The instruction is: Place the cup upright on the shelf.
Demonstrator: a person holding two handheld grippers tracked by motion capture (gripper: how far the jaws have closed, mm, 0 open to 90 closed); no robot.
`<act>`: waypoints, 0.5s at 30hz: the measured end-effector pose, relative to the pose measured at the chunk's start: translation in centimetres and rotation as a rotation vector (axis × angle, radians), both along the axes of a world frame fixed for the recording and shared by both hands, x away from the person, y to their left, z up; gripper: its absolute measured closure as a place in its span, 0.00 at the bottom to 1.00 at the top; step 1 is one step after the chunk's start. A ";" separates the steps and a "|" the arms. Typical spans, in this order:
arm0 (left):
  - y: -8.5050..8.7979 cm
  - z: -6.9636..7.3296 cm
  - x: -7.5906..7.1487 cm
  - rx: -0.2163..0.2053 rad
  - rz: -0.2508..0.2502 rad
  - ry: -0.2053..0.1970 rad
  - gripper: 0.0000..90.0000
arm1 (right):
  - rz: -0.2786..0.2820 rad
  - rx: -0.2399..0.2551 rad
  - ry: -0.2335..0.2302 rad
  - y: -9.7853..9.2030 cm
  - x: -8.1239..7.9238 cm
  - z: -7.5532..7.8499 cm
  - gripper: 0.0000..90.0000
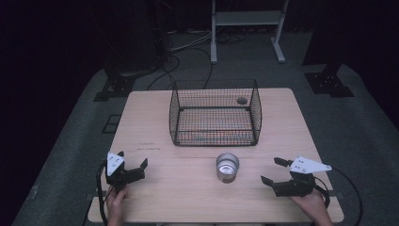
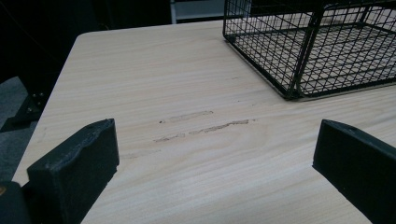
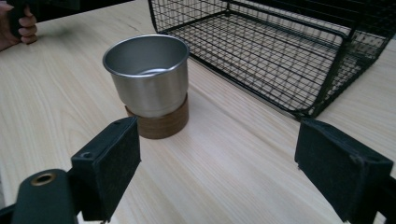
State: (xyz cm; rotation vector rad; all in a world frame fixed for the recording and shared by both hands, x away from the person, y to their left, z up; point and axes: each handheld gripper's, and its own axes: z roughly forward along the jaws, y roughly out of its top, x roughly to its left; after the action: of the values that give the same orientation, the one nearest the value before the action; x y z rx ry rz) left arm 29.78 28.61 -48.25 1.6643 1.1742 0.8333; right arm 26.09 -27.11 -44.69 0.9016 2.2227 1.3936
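Note:
A steel cup (image 1: 227,167) (image 3: 147,72) stands upright on a round wooden coaster (image 3: 161,125) near the table's front middle. Behind it sits a black wire basket (image 1: 215,113) (image 2: 308,46) (image 3: 280,51), which looks to hold nothing. My left gripper (image 1: 132,165) (image 2: 212,165) rests open at the front left, its jaws wide apart over bare wood. At the front right my right gripper (image 1: 273,170) (image 3: 233,168) is open too, its jaws pointing at the cup from a short distance, not touching it.
The light wooden table (image 1: 155,122) carries faint scuff marks (image 2: 205,126) ahead of the left gripper. A small round hole (image 1: 242,100) shows behind the basket. A white metal stand (image 1: 247,28), cables and dark stands occupy the floor beyond.

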 end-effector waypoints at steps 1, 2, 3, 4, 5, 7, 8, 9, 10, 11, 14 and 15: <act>0.0 0.0 0.0 0.000 0.000 0.000 0.00 | 0.007 -0.003 0.001 0.2 0.0 0.1 0.15; 0.0 0.0 0.0 0.001 0.000 -0.001 0.00 | 0.012 -0.005 0.001 0.4 0.0 0.1 0.15; 0.0 0.0 0.0 0.001 -0.001 -0.001 0.00 | 0.018 -0.007 0.002 0.6 0.0 0.2 0.15; 0.0 0.0 0.0 0.001 -0.001 -0.001 0.00 | 0.024 -0.009 0.000 0.7 0.0 0.2 0.15; 0.0 0.0 0.0 0.001 -0.001 -0.001 0.00 | 0.031 -0.007 -0.001 0.9 0.0 0.3 0.15; 0.0 0.0 0.0 0.000 0.000 0.000 0.00 | 0.040 -0.008 -0.002 1.2 0.0 0.4 0.15; 0.0 0.0 0.0 0.000 0.000 0.000 0.00 | 0.047 -0.010 -0.001 1.4 0.0 0.4 0.15; 0.0 0.0 0.0 0.000 0.000 0.000 0.00 | 0.056 -0.017 -0.003 1.7 0.0 0.5 0.15; 0.0 0.0 0.0 0.001 0.000 -0.001 0.00 | 0.062 -0.021 -0.003 1.9 0.0 0.5 0.15; 0.0 0.0 0.0 0.001 0.000 -0.001 0.00 | 0.066 -0.023 0.000 2.1 0.0 0.5 0.15; 0.0 0.0 0.0 0.000 0.000 -0.001 0.00 | 0.081 -0.031 0.003 2.7 0.1 0.6 0.15; 0.0 0.0 0.0 0.000 0.000 -0.001 0.00 | 0.083 -0.032 0.001 2.8 0.1 0.6 0.15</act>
State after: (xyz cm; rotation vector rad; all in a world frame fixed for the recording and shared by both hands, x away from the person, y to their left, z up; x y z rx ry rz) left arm 29.76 28.62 -48.24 1.6636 1.1740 0.8339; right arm 26.16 -24.29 -44.12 0.8077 2.3006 1.3899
